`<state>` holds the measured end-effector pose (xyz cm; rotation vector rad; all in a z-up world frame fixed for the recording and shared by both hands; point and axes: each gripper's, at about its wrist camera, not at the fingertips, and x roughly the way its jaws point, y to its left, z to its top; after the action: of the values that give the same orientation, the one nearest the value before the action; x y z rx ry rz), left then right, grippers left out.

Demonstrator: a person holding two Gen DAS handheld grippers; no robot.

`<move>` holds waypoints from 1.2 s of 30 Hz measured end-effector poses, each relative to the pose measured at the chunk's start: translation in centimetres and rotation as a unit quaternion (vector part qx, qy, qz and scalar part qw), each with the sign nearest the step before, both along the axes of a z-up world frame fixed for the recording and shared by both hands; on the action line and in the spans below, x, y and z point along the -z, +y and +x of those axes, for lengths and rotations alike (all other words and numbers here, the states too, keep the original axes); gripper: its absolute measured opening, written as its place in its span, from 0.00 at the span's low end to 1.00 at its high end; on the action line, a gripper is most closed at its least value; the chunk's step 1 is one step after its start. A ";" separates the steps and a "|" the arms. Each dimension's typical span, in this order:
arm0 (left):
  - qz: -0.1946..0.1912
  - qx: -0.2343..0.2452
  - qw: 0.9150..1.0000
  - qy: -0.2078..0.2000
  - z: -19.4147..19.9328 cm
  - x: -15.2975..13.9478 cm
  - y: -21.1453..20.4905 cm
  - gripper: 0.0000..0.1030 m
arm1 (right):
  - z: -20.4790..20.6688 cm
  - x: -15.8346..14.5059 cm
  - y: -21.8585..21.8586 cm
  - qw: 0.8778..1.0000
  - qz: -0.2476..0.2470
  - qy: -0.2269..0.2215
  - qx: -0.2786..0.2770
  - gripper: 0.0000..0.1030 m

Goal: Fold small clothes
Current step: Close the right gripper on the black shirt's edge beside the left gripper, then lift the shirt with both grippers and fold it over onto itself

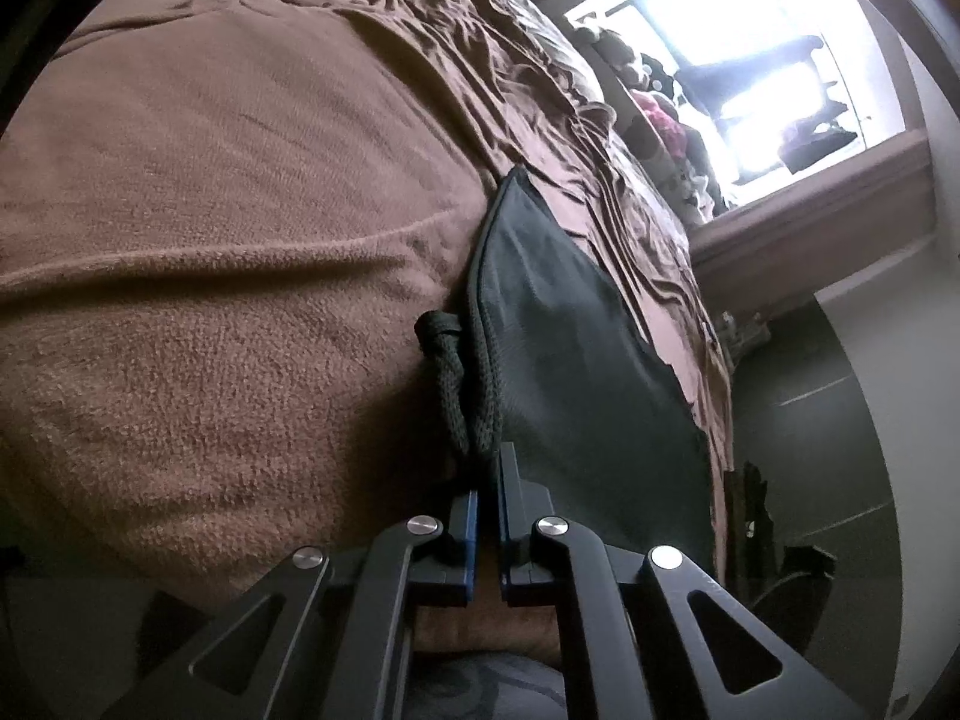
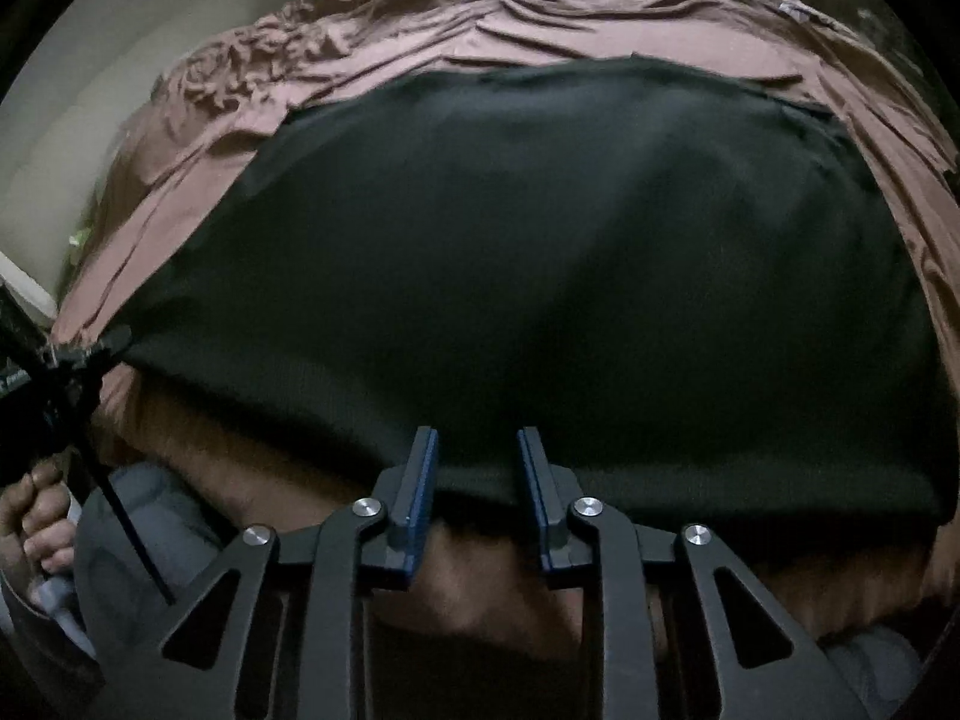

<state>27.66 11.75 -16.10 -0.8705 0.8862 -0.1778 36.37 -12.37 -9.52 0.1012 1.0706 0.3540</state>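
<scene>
Garment folding on a bed, seen from two claw-mounted cameras. Working with a dark garment [image 2: 540, 240], spread flat and wide across a wrinkled brown sheet [image 2: 372, 36], its near edge hanging over a brown fleece blanket [image 1: 210, 240] at the bed's front.

Pinching the garment's near left corner with the left claw [image 1: 489, 462], jaws closed tight on the cloth just beside a knotted drawstring [image 1: 456, 396]. Probably holding that corner this way to anchor one end of the edge while the other end is being secured. Gripping the left tool's handle with a hand [image 2: 36, 516], visible at the far left of the right camera's view.

Holding the right claw [image 2: 477, 438] over the same near edge, further along it and well apart from the left. Keeping its jaws parted, one on each side of the hem, with cloth lying between them but the pads not pressing on it. Probably lining up a second pinch here so that both ends of the edge can be lifted together and carried toward the far side.

Judging the fold itself as not yet begun: no layer doubled over, garment lying single and fairly smooth.
</scene>
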 end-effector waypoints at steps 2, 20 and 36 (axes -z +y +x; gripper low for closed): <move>-0.003 -0.003 1.000 -0.003 -0.1 -0.2 -0.1 0.04 | 0.1 -0.4 0.3 1.000 0.004 0.006 -0.009 0.12; -0.023 -0.023 0.999 0.005 -0.3 0.4 0.3 0.04 | 4.2 -0.4 2.4 1.000 -0.008 -0.001 -0.019 0.12; -0.035 -0.049 0.998 0.034 0.1 1.3 0.5 0.04 | 13.9 0.7 4.4 1.000 -0.019 -0.009 0.021 0.12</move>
<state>27.73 12.30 -17.36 -0.9872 0.9031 -0.0941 50.27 -7.96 -10.23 0.0865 1.0558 0.2960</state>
